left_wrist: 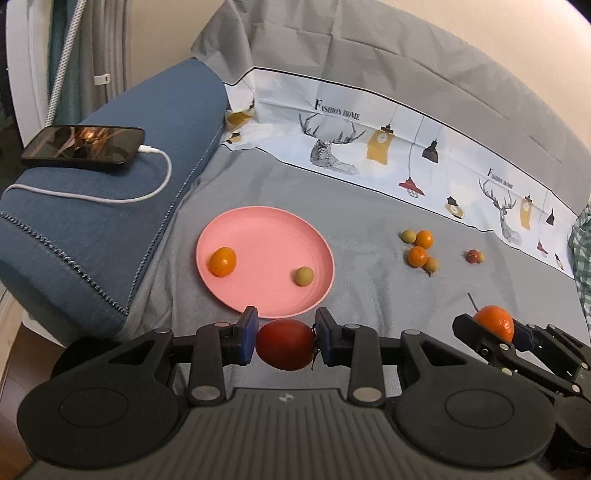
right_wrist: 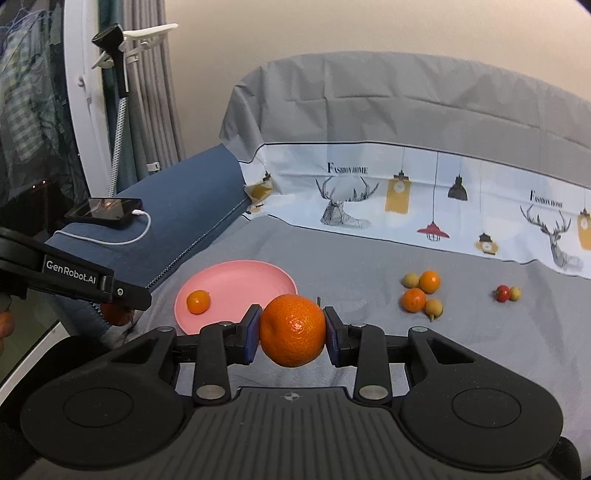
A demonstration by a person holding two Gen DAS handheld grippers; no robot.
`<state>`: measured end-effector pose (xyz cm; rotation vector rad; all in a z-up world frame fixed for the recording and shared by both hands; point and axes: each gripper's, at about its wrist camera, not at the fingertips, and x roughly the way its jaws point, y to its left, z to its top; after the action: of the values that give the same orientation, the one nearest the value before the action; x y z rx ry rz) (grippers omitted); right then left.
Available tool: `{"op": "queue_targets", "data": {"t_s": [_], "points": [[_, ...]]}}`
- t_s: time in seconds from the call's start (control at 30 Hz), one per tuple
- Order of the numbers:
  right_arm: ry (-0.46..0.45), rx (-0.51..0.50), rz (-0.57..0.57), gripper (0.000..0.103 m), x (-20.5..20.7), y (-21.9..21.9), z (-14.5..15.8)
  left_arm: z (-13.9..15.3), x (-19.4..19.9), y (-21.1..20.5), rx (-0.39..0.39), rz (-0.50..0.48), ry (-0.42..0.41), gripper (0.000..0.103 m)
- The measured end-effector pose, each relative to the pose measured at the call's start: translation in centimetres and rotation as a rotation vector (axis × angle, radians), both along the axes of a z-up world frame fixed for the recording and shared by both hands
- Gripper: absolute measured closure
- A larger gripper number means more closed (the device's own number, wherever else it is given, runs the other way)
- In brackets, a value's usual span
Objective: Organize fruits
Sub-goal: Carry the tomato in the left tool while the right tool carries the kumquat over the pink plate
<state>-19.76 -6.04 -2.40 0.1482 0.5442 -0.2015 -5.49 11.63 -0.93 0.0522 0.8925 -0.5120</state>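
Gripping a dimpled, glossy mandarin (right_wrist: 293, 329): right gripper (right_wrist: 291, 332).

A red tomato (left_wrist: 284, 344) and a big orange (right_wrist: 293, 330) are each held off the bed. The pink plate (left_wrist: 266, 236) holds a small orange (left_wrist: 223, 261) and a green fruit (left_wrist: 304, 276); six more small fruits (left_wrist: 421, 251) lie on the grey sheet to its right.

A sofa draped in a grey sheet (right_wrist: 369, 258) with a deer-and-lamp border stands against a beige wall (right_wrist: 332, 33). A phone (left_wrist: 83, 146) charges on the blue armrest (left_wrist: 122, 206); grey curtains (right_wrist: 155, 110) hang behind.
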Motion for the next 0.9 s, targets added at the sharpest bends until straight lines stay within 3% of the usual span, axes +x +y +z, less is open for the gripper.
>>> {"op": "queue_targets", "data": {"t_s": [0.23, 0.9], "points": [[0.005, -0.028, 0.011, 0.066, -0.2, 1.1, 0.5, 0.7, -0.7, 1.1, -0.014, 0.019, -0.031, 0.065], [0.031, -0.055, 0.030, 0.066, 1.0, 1.6, -0.1, 0.4, 1.2, 2.1, -0.014, 0.057, -0.011, 0.065]]}}
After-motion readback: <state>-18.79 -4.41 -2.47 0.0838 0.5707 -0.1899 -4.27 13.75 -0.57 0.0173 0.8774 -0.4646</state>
